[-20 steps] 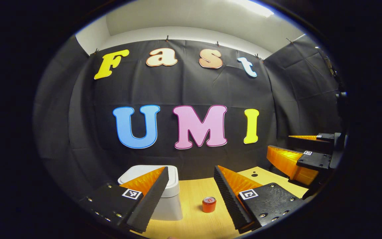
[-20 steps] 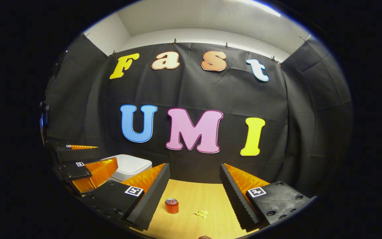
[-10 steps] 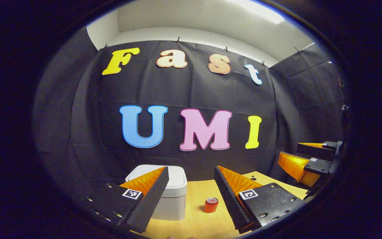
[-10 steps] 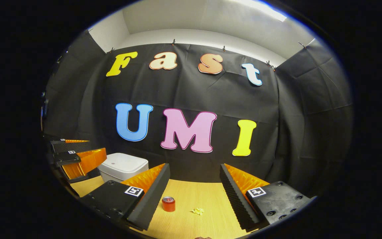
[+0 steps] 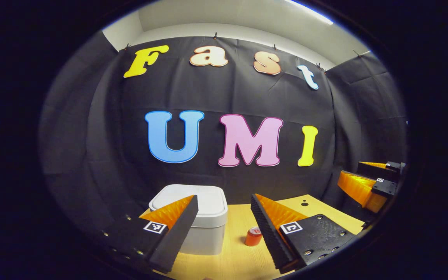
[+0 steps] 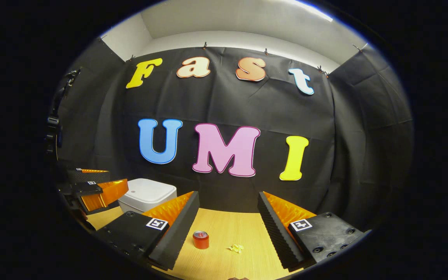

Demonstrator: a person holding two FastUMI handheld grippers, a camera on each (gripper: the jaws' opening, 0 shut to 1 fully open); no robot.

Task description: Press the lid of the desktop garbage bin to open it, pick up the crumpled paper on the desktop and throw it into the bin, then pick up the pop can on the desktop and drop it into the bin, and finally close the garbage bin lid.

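Note:
A white desktop bin with its lid down stands on the wooden desk, partly behind my left gripper's left finger. My left gripper hangs open above the desk, nothing between its fingers. A small red pop can stands upright right of the bin, half hidden by the left gripper's right finger. In the right gripper view the bin is at the far left, the can stands on the desk, and a small crumpled yellowish paper lies to its right. My right gripper is open and empty.
The light wooden desk runs back to the black cloth wall. The right gripper shows at the right edge of the left gripper view. The left gripper sits at the left edge of the right gripper view, near the bin.
The left gripper has drifted left and closer to the bin, which now looms larger between its fingers. The can has slid behind its right finger. The right gripper has barely shifted.

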